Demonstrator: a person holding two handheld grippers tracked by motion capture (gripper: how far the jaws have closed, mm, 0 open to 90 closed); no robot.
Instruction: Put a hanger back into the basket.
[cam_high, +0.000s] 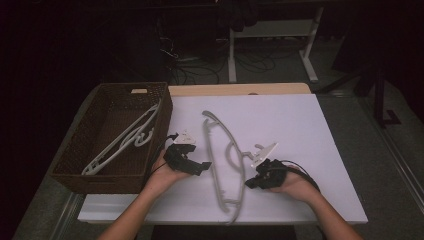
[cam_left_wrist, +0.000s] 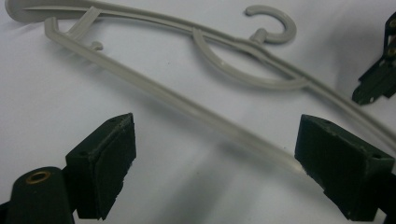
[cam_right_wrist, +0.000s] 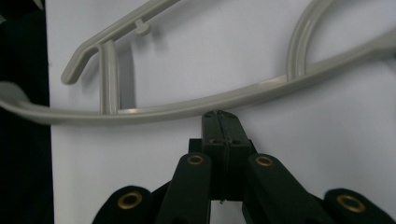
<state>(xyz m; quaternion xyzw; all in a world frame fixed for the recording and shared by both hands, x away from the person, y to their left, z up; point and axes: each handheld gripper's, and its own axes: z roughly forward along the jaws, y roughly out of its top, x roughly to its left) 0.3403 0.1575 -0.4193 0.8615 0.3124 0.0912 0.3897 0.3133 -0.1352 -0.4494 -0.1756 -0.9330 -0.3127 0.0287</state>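
Hanger (cam_high: 220, 160) flat, long axis near-far, hook toward R claw (cam_high: 251, 183)

The high view is dim: the room behind falls nearly black, and the white surface (cam_high: 280, 125) reads faintly violet, with grain throughout. Both gripper views are brighter. The grey hanger (cam_left_wrist: 177, 100) casts soft shadows and blurs close to the lens. Glossy highlights run along the hanger's arm in the right gripper view.
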